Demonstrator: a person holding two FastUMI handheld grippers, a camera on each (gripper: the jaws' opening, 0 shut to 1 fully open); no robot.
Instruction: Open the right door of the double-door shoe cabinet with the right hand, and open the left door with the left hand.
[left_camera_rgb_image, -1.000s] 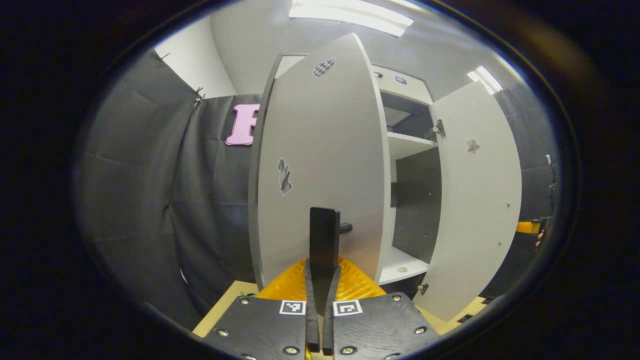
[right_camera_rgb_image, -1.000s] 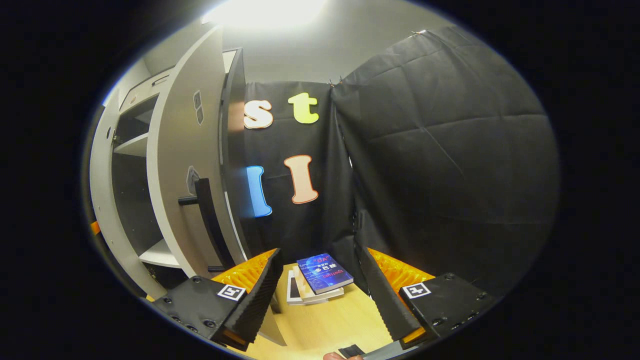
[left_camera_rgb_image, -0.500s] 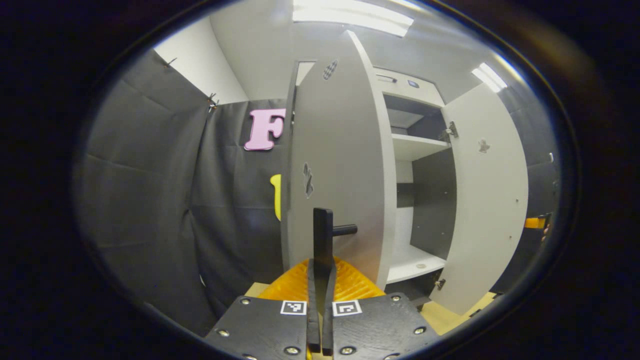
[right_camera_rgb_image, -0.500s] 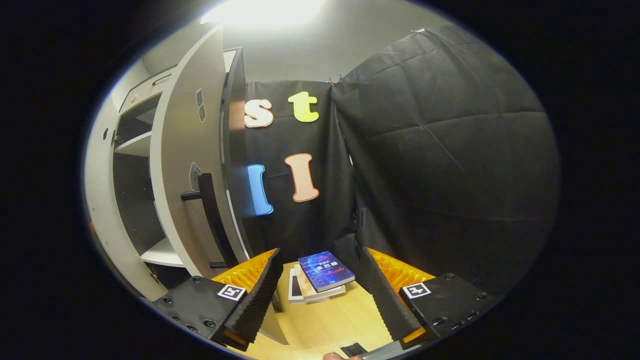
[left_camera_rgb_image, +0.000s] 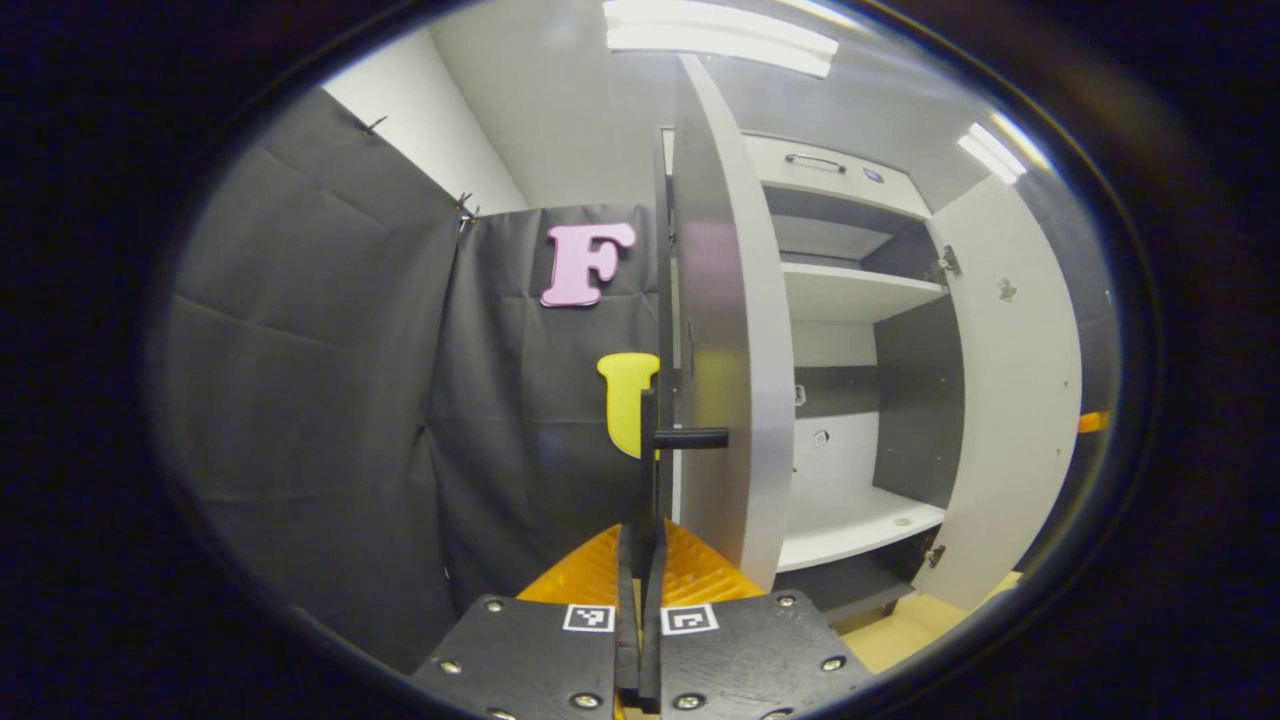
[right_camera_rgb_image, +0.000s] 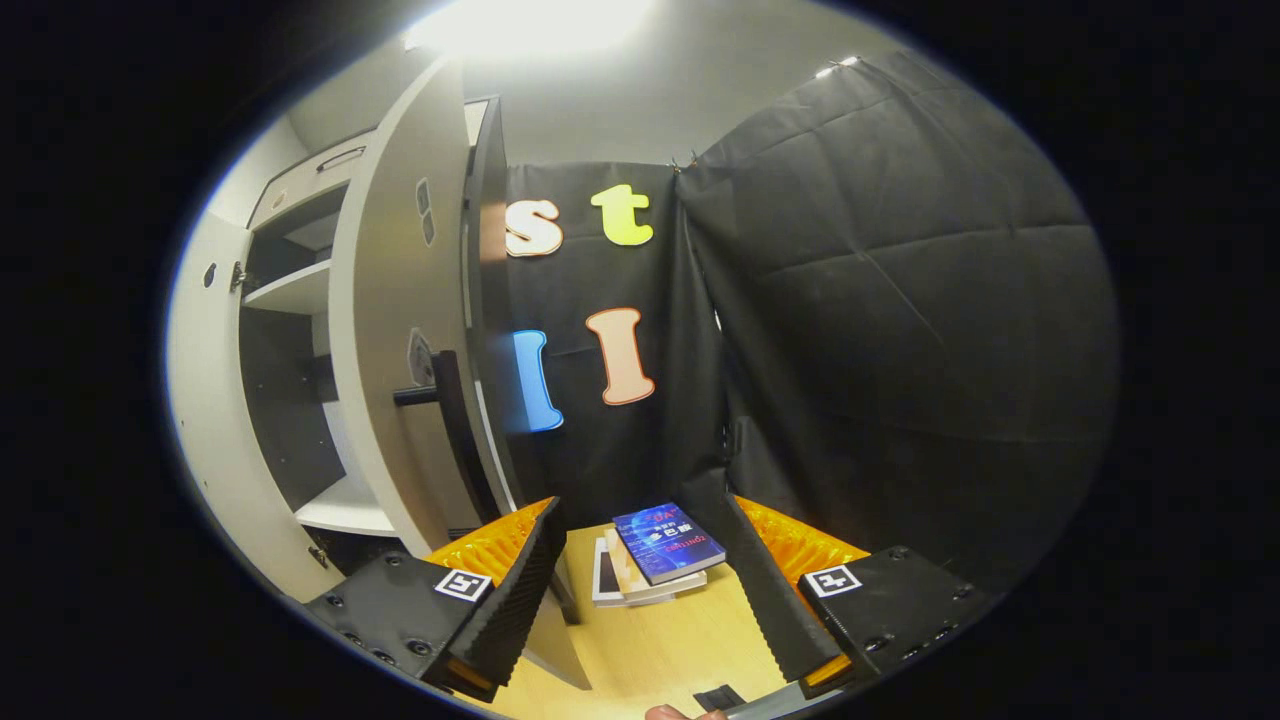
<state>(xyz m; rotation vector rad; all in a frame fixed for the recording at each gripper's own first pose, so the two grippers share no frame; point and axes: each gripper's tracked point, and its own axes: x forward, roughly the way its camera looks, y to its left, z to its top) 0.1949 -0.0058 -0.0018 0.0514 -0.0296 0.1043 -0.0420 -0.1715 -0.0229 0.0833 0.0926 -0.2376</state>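
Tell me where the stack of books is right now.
In the right gripper view, the stack of books lies on the wooden floor between the right gripper's open fingers, against the black cloth wall, right of the cabinet's right door.

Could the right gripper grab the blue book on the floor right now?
Probably yes. The right gripper is open, and the blue book lies atop a small stack straight ahead between its fingers, with nothing in between.

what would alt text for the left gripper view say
The left gripper is shut on the black handle of the shoe cabinet's left door, swung wide and seen almost edge-on. Beyond it are white shelves and the open right door.
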